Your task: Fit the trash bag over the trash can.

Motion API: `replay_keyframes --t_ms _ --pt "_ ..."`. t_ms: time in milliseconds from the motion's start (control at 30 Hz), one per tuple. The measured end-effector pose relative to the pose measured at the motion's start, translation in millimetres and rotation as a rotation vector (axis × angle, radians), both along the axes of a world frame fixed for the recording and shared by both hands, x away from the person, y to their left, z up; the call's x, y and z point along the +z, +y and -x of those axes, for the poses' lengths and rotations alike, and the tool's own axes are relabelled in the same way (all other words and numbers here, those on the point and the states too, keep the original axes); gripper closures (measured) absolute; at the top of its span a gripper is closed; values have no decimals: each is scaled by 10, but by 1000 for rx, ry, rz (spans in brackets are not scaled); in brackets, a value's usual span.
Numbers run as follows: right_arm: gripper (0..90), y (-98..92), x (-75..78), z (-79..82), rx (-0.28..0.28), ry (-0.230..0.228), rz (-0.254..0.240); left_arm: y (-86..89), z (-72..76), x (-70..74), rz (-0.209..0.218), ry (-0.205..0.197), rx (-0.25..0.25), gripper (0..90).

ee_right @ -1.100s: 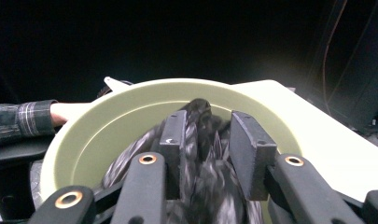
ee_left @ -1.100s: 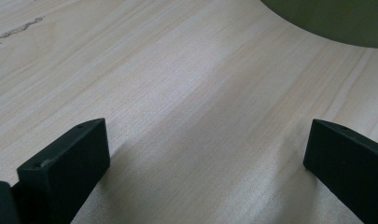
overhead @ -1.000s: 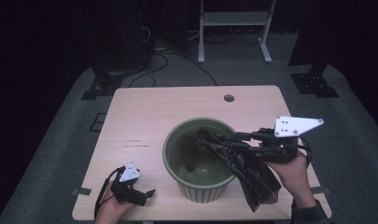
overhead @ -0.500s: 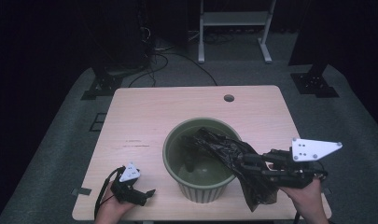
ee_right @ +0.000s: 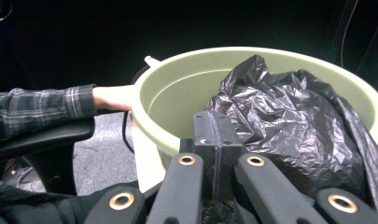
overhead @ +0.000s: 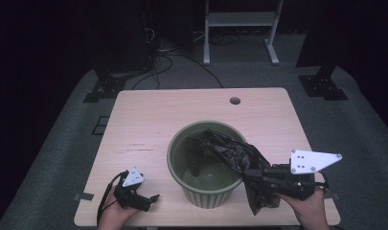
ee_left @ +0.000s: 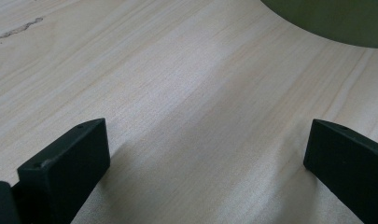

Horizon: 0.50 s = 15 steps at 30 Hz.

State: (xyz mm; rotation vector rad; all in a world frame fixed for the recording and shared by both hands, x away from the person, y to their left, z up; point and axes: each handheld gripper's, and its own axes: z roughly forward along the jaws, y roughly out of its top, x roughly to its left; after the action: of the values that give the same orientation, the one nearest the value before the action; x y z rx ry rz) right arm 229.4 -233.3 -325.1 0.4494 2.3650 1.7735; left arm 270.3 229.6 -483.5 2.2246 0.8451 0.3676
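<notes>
The black bag [overhead: 239,158] draped over the near right rim of the green bin [overhead: 182,143], half inside. The right gripper [overhead: 258,175] had just closed its jaws on the bag's outer fold. The left gripper [overhead: 151,199] rested wide on the table [overhead: 182,110], left of the bin.

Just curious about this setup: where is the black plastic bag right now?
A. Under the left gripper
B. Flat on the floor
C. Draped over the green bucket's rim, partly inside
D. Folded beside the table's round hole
C: the black plastic bag hangs over the green bucket's right rim, pinched by the right gripper.
</notes>
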Motion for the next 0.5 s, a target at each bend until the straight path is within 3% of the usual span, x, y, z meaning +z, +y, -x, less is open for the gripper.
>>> replay_keyframes --t_ms 133,500 --pt "900 1 65 -81 -7 -13 -19 27 -1 10 17 7 3 0" --pt "900 29 342 -418 -37 -49 -54 78 5 195 89 -39 1 0"
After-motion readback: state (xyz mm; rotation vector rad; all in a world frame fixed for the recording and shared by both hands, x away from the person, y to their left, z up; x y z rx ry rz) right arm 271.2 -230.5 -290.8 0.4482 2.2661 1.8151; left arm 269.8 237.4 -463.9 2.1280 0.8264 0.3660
